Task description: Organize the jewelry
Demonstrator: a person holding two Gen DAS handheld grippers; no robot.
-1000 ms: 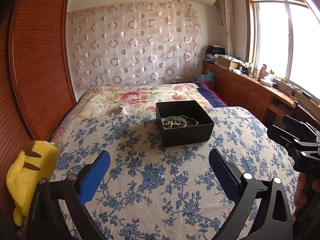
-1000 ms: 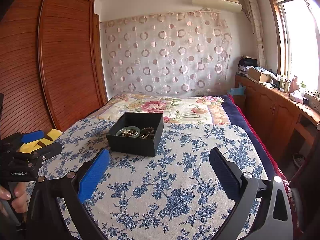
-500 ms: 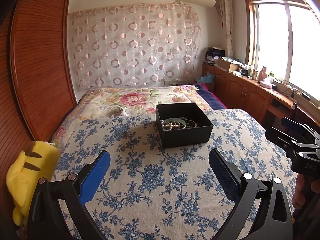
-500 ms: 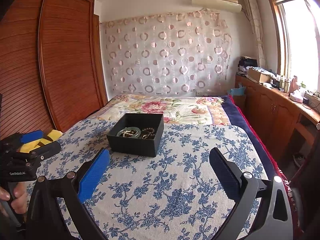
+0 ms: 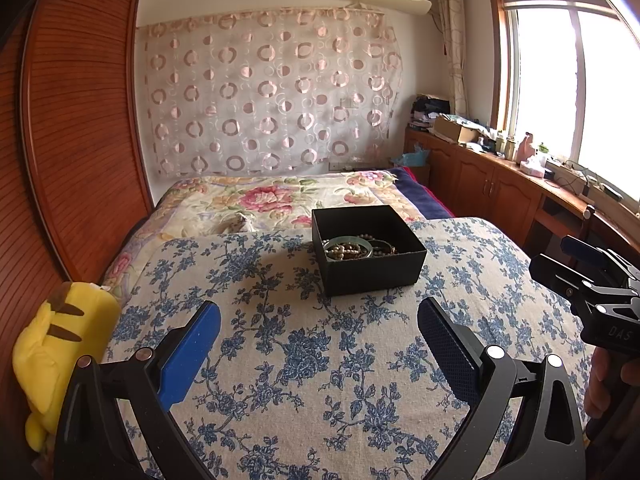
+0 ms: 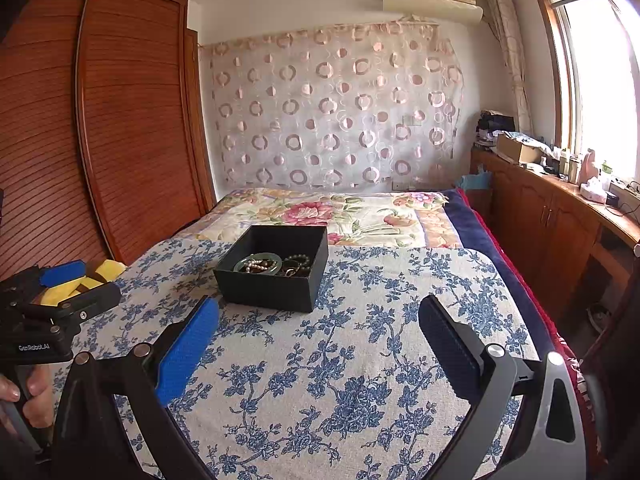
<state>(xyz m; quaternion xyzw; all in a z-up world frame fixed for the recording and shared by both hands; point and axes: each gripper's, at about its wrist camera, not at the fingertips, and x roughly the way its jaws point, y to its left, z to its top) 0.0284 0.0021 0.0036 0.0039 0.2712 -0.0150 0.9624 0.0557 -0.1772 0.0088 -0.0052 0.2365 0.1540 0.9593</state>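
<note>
While both tools hover above the cloth, nothing is held.
Left gripper (image 5: 318, 344): fingers spread wide, empty.
Right gripper (image 6: 318, 344): fingers spread wide, empty.
Box (image 5: 374, 270): black, open-topped, on the blue-flowered cloth (image 5: 304, 360), well ahead of both grippers.
Jewelry (image 6: 274, 264): inside the box; a green bangle and beads, perhaps pearls.
Plush toy (image 5: 52, 352): yellow, at the bed's left edge.

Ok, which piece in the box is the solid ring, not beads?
The pale green bangle at the black box's left; the pearl strand lies across it, other pieces are beaded.
</note>
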